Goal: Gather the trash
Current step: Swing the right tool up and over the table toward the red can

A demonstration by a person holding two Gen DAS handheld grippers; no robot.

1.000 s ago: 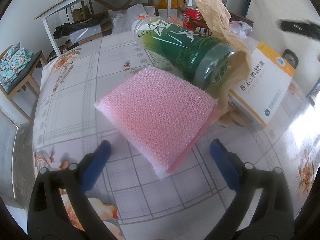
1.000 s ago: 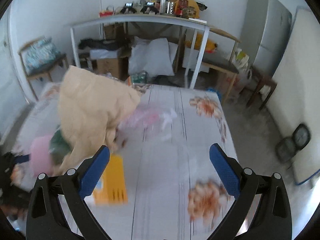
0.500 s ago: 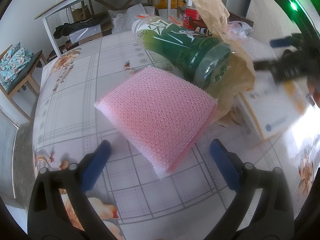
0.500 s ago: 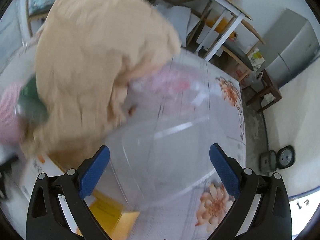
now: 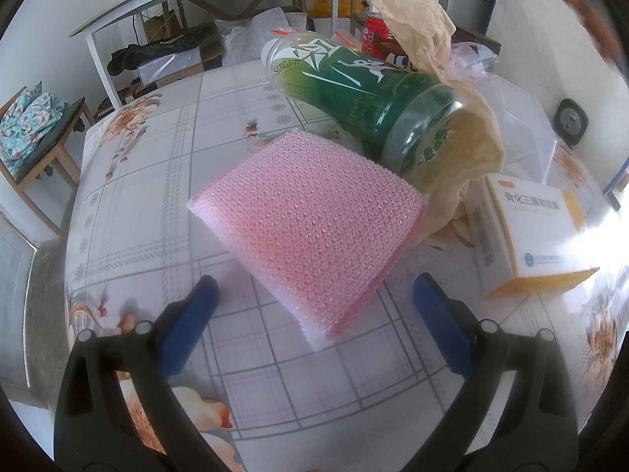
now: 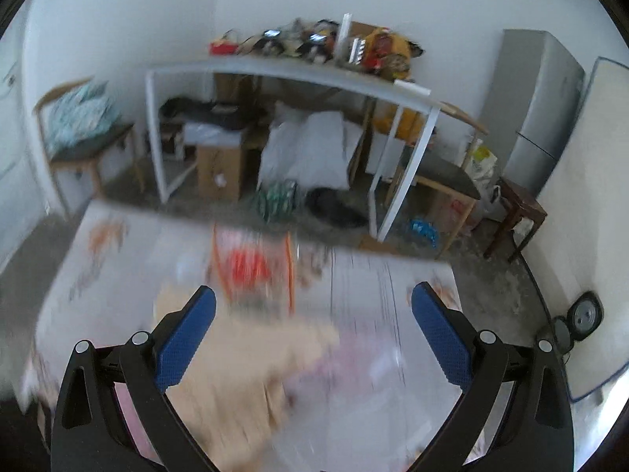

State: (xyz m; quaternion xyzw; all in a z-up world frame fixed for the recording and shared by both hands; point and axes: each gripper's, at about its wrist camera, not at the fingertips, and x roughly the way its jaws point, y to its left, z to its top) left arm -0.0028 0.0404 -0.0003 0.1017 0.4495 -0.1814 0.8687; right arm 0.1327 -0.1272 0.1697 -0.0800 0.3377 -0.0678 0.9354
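Note:
In the left wrist view a pink bubble-wrap pad [image 5: 310, 224] lies on the floral tablecloth [image 5: 157, 165] just ahead of my open, empty left gripper [image 5: 314, 314]. Behind the pad a green plastic bottle [image 5: 361, 94] lies on its side against crumpled brown paper [image 5: 416, 11]. A white and yellow medicine box [image 5: 530, 236] stands to the right, with a clear plastic bag [image 5: 523, 118] behind it. My right gripper [image 6: 314, 322] is open and empty above the table; its view is blurred, showing brown paper [image 6: 243, 377] below and an orange-red package [image 6: 251, 267] ahead.
A red can [image 5: 373, 35] stands behind the paper. Beyond the table's far edge are a white-framed workbench [image 6: 283, 74] with clutter, a chair with a floral cushion [image 5: 27, 129], boxes and bags on the floor, and a grey fridge [image 6: 538, 98].
The left gripper and the trash before it have not moved. The right gripper has swung up and away from the brown paper and clear bag, and now looks level across the table toward the room.

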